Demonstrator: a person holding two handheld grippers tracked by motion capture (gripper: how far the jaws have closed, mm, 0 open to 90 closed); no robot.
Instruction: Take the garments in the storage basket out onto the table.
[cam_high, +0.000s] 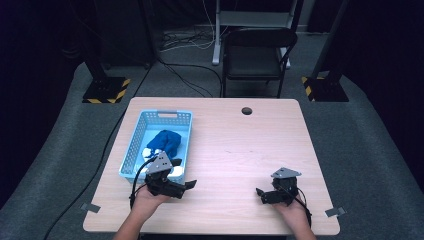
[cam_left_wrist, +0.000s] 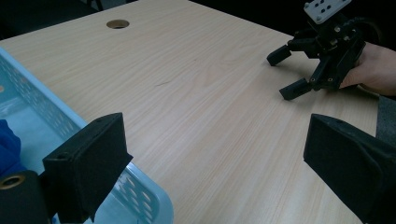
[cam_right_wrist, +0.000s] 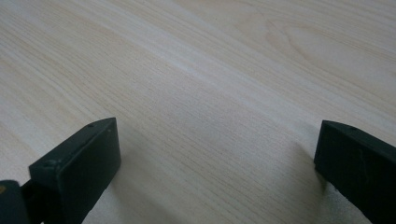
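Blue cloth (cam_high: 166, 140): it lies bunched inside the basket, toward the middle and far part, with some small white things beside it at the near end; what these are I cannot tell.
Basket (cam_high: 131, 148): light blue plastic with holes in the walls, on the left part of the table, its long side running from near to far — it keeps the cloth collected in one place.
Left claw (cam_high: 188, 184): just at the near right corner of the basket, jaws apart and holding nothing. In the left gripper view its left jaw stands over the basket rim (cam_left_wrist: 140, 186), the cloth's blue edge (cam_left_wrist: 8, 147) at the far left. I judge it is the claw closest to the cloth, so the work with the basket belongs to this hand.
Right claw (cam_high: 261, 194): well apart from the basket, at the near right of the table, jaws also apart and empty — it points to the left, low over the bare wood (cam_right_wrist: 210, 93), probably waiting.
Table (cam_high: 240, 150): pale wood, a round cable hole (cam_high: 246, 110) at the far edge.
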